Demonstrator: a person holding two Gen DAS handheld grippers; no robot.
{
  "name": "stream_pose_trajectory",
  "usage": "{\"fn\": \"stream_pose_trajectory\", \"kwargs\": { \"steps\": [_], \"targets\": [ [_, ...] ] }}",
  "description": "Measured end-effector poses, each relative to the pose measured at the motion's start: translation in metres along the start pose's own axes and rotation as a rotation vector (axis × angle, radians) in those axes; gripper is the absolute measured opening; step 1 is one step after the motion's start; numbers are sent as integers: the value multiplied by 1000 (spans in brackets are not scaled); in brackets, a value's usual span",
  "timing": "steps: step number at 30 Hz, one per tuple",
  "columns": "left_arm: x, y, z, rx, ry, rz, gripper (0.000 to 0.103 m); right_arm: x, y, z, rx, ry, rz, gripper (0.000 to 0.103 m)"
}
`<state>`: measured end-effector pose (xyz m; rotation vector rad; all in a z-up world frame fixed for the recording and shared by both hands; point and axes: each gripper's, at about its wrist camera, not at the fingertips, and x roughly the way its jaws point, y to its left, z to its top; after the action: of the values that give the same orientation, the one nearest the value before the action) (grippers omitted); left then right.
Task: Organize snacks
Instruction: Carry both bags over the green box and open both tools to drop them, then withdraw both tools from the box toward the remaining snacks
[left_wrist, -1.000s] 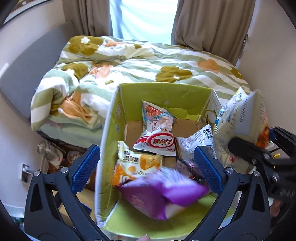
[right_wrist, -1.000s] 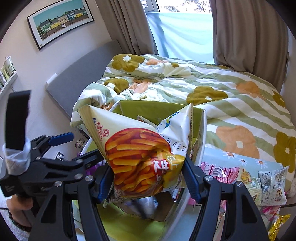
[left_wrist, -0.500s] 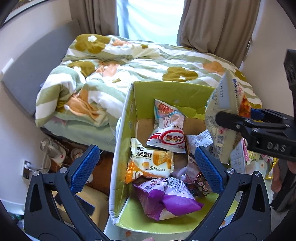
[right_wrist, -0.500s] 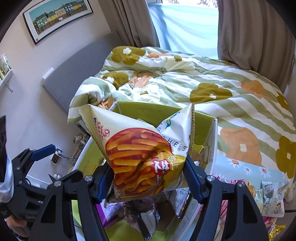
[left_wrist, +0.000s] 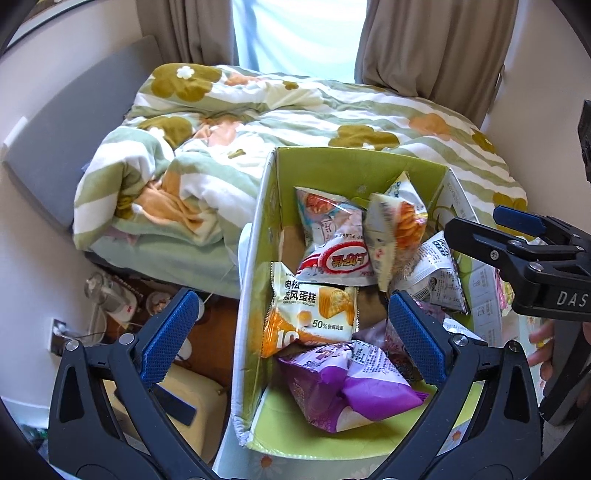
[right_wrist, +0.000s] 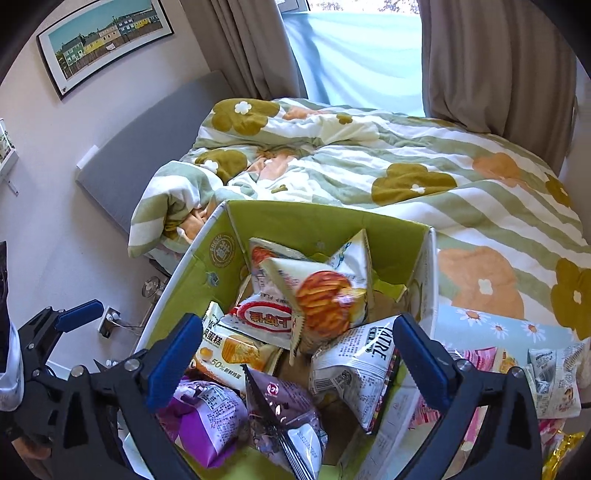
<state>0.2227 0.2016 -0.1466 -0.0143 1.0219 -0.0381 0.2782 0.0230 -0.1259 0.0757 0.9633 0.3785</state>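
A green cardboard box (left_wrist: 258, 229) (right_wrist: 317, 225) stands at the bed's edge and holds several snack bags. The orange fries bag (left_wrist: 399, 229) (right_wrist: 325, 306) lies in the box near its far end, free of both grippers. A purple bag (left_wrist: 351, 391) (right_wrist: 207, 417) lies at the near end, a cake bag (left_wrist: 314, 314) in the middle. My left gripper (left_wrist: 295, 339) is open and empty above the box's near left. My right gripper (right_wrist: 295, 362) is open and empty above the box; it also shows in the left wrist view (left_wrist: 517, 243).
A bed with a green striped flowered duvet (right_wrist: 406, 166) lies behind the box. More snack packets (right_wrist: 546, 376) lie to the right of the box on a flowered cloth. A grey headboard (right_wrist: 147, 155) and curtains stand at the back. Clutter and a wall socket (left_wrist: 59, 328) sit on the floor left.
My right gripper opened and let go of the fries bag, which dropped into the box. The right gripper drew back to the right. The left gripper stayed open.
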Motion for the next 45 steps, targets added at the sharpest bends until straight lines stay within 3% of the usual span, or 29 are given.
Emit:
{"fn": "stream_pose_trajectory", "kwargs": {
  "steps": [16, 28, 37, 42, 45],
  "targets": [
    [-60, -51, -7, 4, -81, 11, 102, -88, -12, -20, -6, -99, 38, 103],
    [-94, -162, -33, 57, -109, -68, 102, -183, -91, -71, 27, -162, -59, 103],
    [-78, -264, -60, 124, -72, -138, 102, -227, -170, -128, 90, -191, -200, 103],
    [-49, -299, -80, 100, -20, -172, 102, -227, -212, -164, 129, -161, -275, 103],
    [-28, -318, -93, 95, 0, -183, 102, -218, -236, -181, 166, -135, -273, 103]
  ]
}}
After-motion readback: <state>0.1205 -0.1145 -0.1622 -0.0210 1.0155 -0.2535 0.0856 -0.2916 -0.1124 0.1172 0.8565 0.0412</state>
